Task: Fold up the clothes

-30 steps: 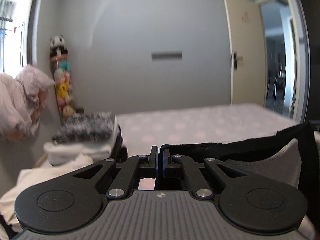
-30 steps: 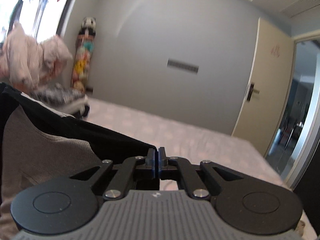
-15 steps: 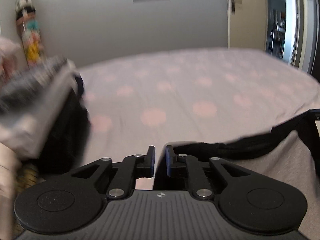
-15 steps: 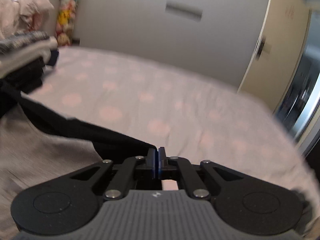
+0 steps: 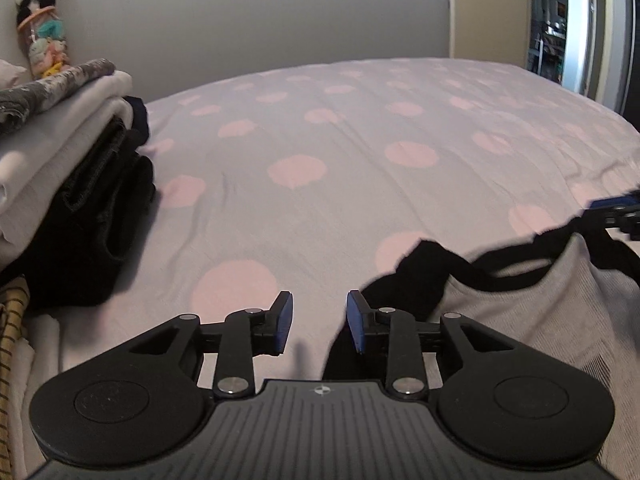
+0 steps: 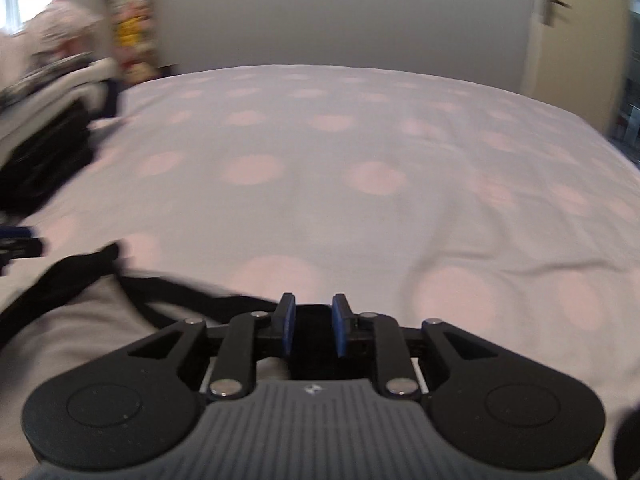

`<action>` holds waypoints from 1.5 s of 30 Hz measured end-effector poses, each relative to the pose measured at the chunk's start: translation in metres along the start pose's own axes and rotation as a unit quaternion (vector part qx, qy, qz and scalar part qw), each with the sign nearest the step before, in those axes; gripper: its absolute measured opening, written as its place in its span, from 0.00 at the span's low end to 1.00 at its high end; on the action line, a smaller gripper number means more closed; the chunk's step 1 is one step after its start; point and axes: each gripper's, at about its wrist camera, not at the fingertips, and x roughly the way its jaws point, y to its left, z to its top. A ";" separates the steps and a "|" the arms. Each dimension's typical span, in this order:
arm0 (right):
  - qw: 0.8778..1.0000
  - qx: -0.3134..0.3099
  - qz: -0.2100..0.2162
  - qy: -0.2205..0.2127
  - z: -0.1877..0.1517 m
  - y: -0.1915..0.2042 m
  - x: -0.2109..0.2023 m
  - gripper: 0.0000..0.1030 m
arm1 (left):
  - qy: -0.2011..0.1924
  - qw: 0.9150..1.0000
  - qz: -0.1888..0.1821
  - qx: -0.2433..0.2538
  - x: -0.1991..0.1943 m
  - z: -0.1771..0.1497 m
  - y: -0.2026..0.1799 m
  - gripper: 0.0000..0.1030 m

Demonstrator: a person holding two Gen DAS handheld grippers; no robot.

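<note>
Landmark: the bed, covered by a pale sheet with pink dots, is taken as reference for all places.
Garment: a grey garment with black trim is laid on the near part of the bed; in the right wrist view it is seen at the lower left, its black edge running across the sheet toward the right hand-held gripper.
Left hand-held gripper: the left hand-held gripper is held low over the near edge of the bed; its jaws are seen apart and are opening, with bare sheet between the blue pads and the black corner of the garment just beside the right pad, not pinched.
Right hand-held gripper: the right hand-held gripper is held low over the same near edge; its jaws are parted and opening, dark cloth is seen behind and below the gap, and no pinch by the pads can be made out.
Stack of folded clothes: a stack of folded clothes, white over black with a grey patterned piece on top, is set at the left side of the bed.
Striped cloth: a yellow striped cloth is seen at the bed's near left corner, below the stack.
Plush toys: a column of plush toys is stood against the wall beyond the bed's far left corner.
Door: a cream door is seen beyond the far right side of the bed.
</note>
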 end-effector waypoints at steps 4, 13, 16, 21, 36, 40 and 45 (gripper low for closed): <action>0.998 -0.053 0.028 0.018 -0.001 0.035 0.020 0.33 | 0.021 1.000 -0.001 0.007 -0.007 -0.011 -0.003 0.34; 0.998 -0.034 -0.009 0.042 0.008 0.040 0.051 0.05 | 0.048 0.999 -0.001 0.000 -0.058 -0.059 0.014 0.45; 0.999 -0.031 -0.021 0.021 0.024 0.039 0.053 0.05 | 0.044 0.999 -0.002 -0.027 -0.077 -0.074 0.022 0.45; 0.999 -0.004 -0.045 0.022 0.054 0.034 0.072 0.00 | 0.046 0.997 -0.007 -0.061 -0.105 -0.096 0.030 0.50; 0.999 0.032 -0.013 0.018 -0.019 0.044 -0.059 0.06 | 0.053 0.996 -0.018 -0.067 -0.165 -0.155 0.013 0.50; 0.998 0.049 -0.017 0.019 -0.071 0.037 -0.124 0.07 | 0.076 0.993 -0.007 -0.095 -0.158 -0.172 0.015 0.28; 0.996 0.063 -0.066 0.021 -0.128 0.019 -0.185 0.18 | 0.066 0.990 0.011 -0.126 -0.157 -0.168 0.024 0.03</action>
